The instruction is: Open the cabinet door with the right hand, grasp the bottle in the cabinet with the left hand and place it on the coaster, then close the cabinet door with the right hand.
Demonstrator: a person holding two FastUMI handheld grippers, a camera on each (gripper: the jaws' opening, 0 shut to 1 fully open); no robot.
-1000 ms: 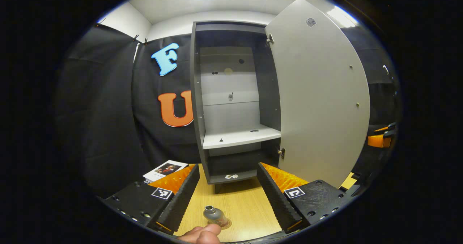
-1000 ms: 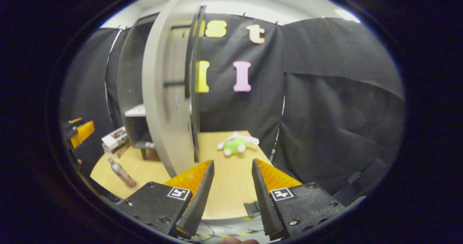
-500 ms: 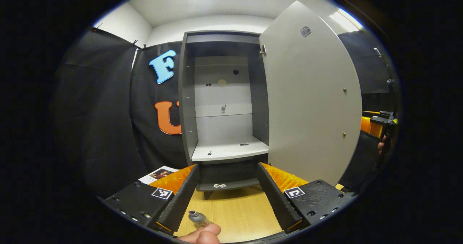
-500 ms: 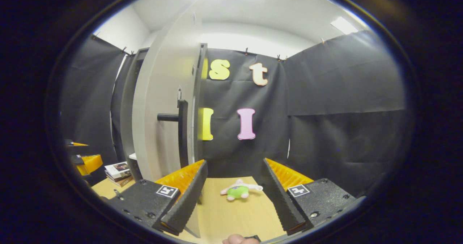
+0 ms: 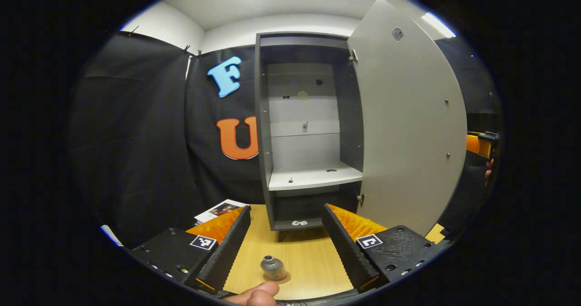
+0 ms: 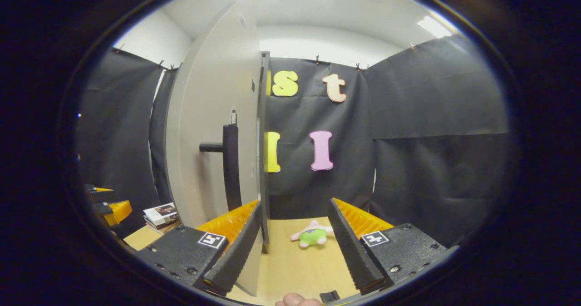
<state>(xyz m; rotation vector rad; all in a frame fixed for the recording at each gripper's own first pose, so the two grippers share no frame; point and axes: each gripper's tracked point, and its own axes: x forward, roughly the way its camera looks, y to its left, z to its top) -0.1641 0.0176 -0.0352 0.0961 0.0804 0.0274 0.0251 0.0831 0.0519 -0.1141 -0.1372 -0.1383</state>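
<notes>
In the left gripper view, the left gripper sat at the bottom of the frame with its two fingers spread wide and nothing between them. Between those fingers, low in the centre, a small grey metallic bottle stood upright on a round brownish coaster on the light wooden table. A fingertip of the person's hand showed at the bottom edge, just below the bottle. Above, in the middle of the frame, the tall dark grey cabinet stood with its pale grey door swung open to the right and its white shelf bare. A stack of booklets lay at the lower left, beside the cabinet's foot.

In the right gripper view, the right gripper at the bottom was released too, its fingers apart around empty space. The door's edge rose just above its left-hand finger, with the black bar handle left of centre. A green and pink plush toy lay on the table between the fingers, farther off.
</notes>
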